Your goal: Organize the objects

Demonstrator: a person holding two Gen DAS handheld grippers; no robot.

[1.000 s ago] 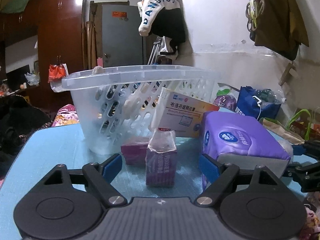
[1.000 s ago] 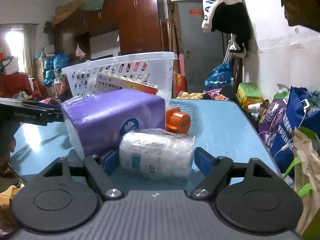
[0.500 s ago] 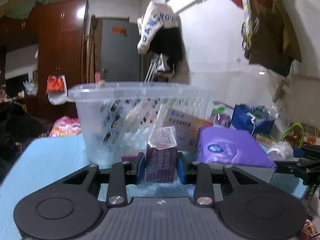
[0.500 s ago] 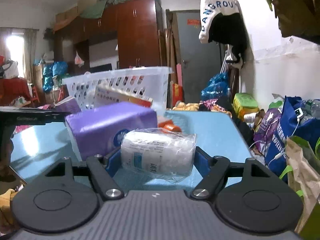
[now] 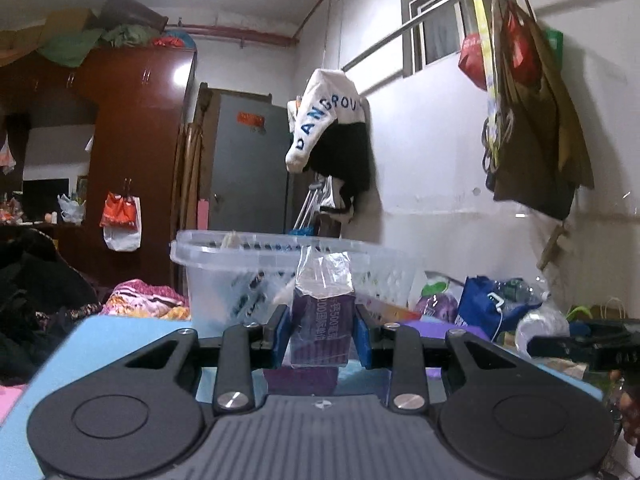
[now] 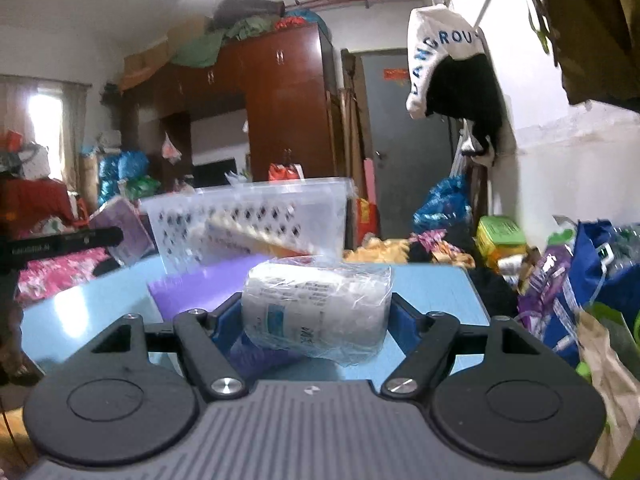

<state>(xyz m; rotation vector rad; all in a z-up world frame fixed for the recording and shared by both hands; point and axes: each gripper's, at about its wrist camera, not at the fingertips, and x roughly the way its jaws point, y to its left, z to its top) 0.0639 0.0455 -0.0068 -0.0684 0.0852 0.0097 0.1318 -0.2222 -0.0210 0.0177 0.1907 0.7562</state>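
The left gripper (image 5: 322, 338) has its jaws clamped on a small purple box (image 5: 322, 330) in clear wrap, the blue pads pressing both of its sides; the box stands upright and is held clear above the light-blue table (image 5: 72, 354). Just beyond it stands a translucent perforated basket (image 5: 240, 276) on the table, its rim about level with the top of the box's wrap. The right gripper (image 6: 316, 322) has its jaws closed on a white roll in crinkled clear plastic (image 6: 316, 312), lying crosswise between the pads and raised off the table. Below and behind the roll lies a purple tissue pack (image 6: 192, 292) on the table, and farther back the basket, with a flat white and orange carton (image 6: 244, 240) leaning against it.
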